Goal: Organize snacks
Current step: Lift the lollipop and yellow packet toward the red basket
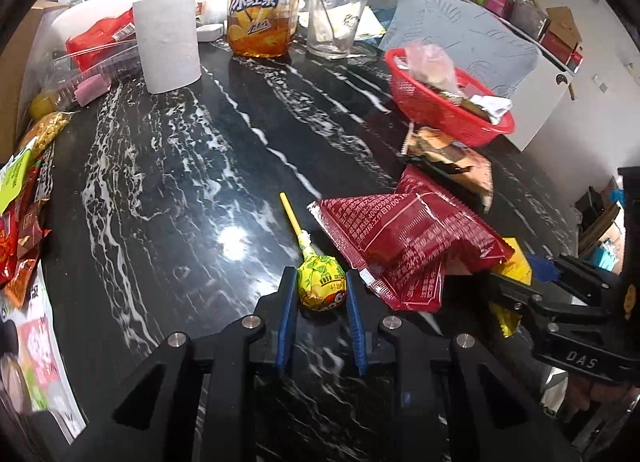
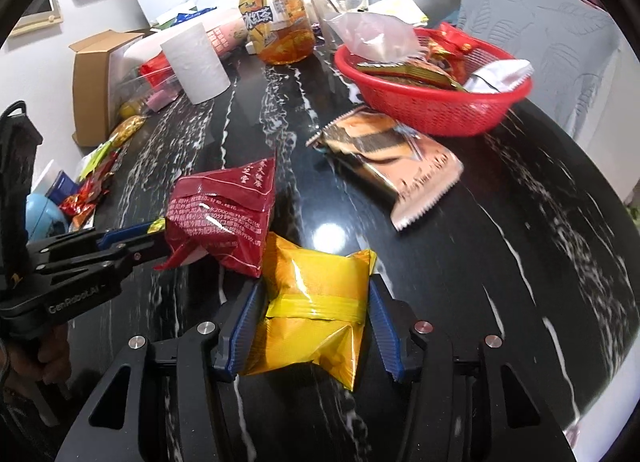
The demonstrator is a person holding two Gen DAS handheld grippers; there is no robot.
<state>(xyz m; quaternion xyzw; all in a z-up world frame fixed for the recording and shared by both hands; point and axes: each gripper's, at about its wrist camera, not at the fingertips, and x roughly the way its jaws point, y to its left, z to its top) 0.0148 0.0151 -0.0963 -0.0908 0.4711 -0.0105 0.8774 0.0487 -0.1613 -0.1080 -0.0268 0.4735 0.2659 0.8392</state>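
Two snacks are in hand at once: the lollipop [image 1: 322, 282] sits pinched by its wrapped head between the blue pads of the left gripper [image 1: 320, 294], stick pointing away up the table, while the yellow packet [image 2: 316, 302] is squeezed across its middle by the right gripper [image 2: 316, 302], jaws part-way closed on its puffy sides. Both hang low over the near part of the black marble table [image 2: 520, 222], the right tool to the right of the left one. Just beyond lie the dark red packets [image 1: 404, 238], close against the yellow packet, and farther right the brown striped packet [image 2: 384, 158] rests right in front of the red basket [image 2: 432, 110], already part-filled with wrappers. My read is that both loads are headed for that basket at the far right. To do it well, lift clear of the red packets first so nothing drags, carry over the rim rather than into it, and let go only once above the pile. Far back, the tea bottle [image 1: 264, 6], glass [image 1: 334, 26] and paper roll [image 1: 168, 38] stand well out of the way.
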